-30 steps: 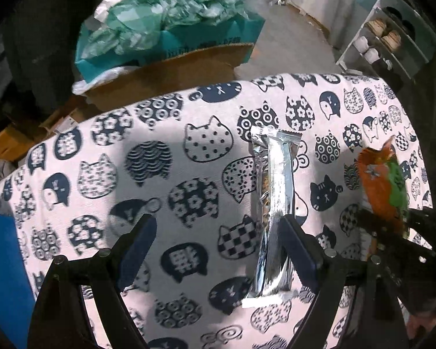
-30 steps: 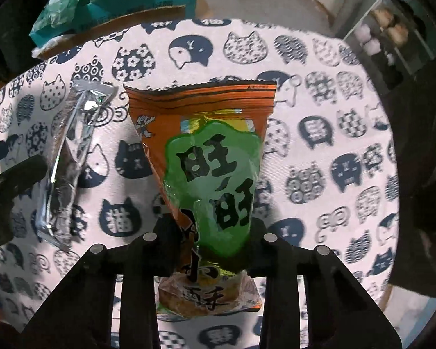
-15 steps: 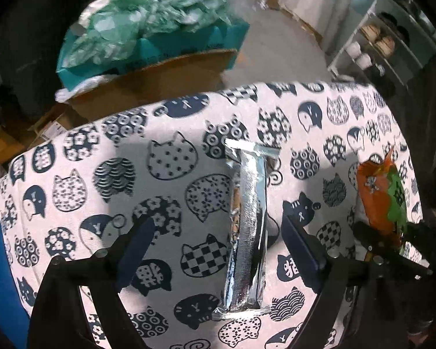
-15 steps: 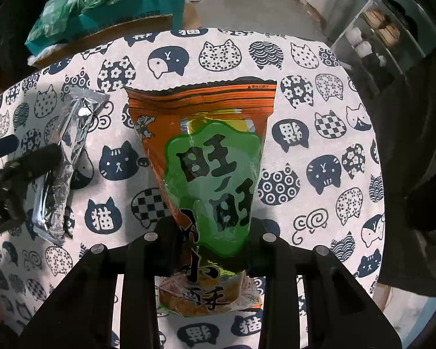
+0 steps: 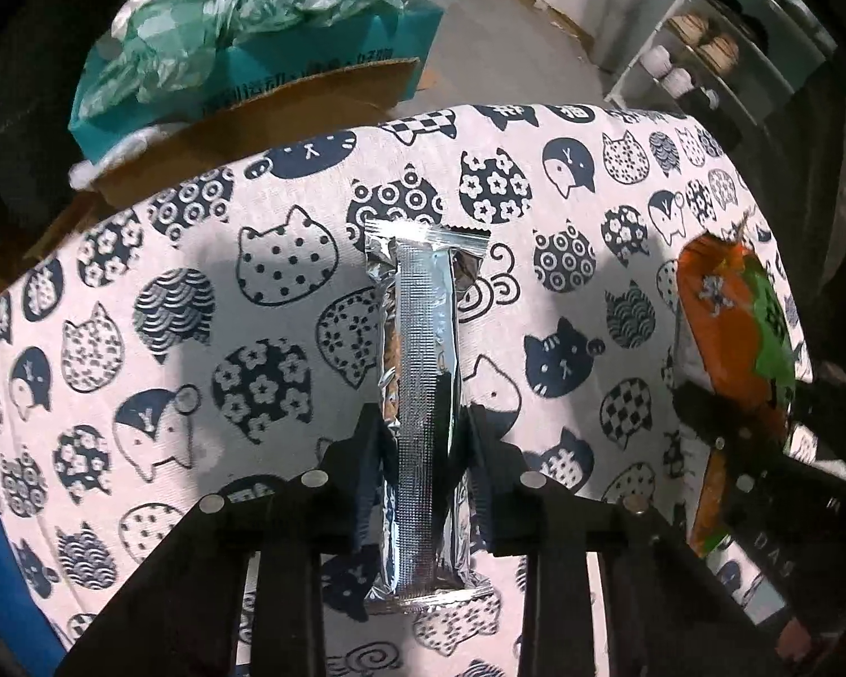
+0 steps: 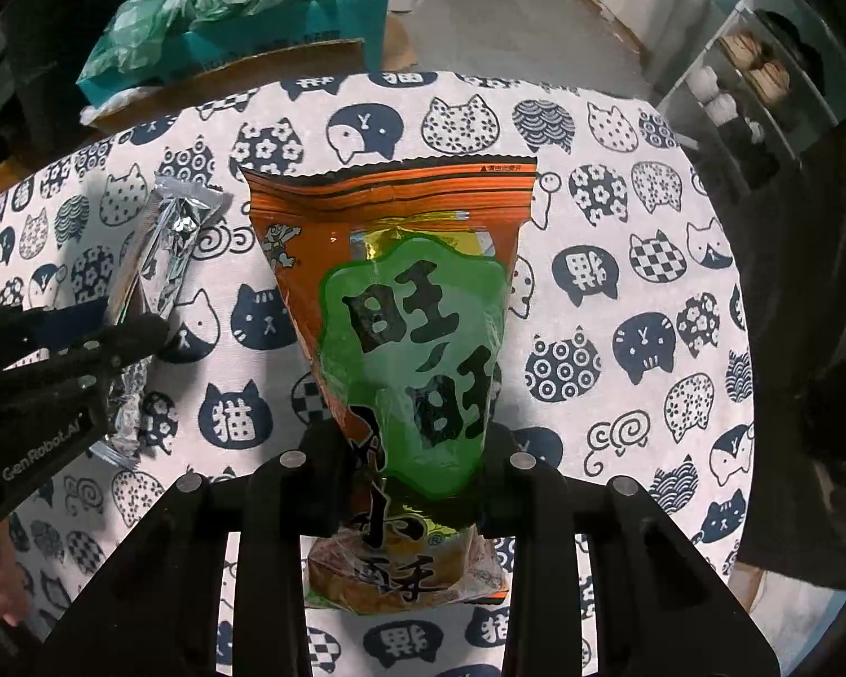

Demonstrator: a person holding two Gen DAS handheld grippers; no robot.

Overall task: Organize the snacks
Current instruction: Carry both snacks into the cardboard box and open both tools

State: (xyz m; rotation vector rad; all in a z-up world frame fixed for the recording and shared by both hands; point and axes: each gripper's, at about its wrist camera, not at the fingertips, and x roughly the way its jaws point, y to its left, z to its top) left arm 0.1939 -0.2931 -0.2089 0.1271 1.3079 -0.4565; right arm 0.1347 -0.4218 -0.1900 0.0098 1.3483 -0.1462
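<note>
We have both snacks gripped but neither yet sorted anywhere. Our left gripper (image 5: 423, 423) is clamped on the silver bar (image 5: 426, 338), lengthwise away from us over the cat-print cloth (image 5: 197, 282). Our right gripper (image 6: 412, 445) pinches the orange packet (image 6: 412, 304) — sealed top pointing away.

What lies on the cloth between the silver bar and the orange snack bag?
Nothing: only bare cat-print cloth separates the silver bar from the orange snack bag, shown in the right wrist view.
</note>
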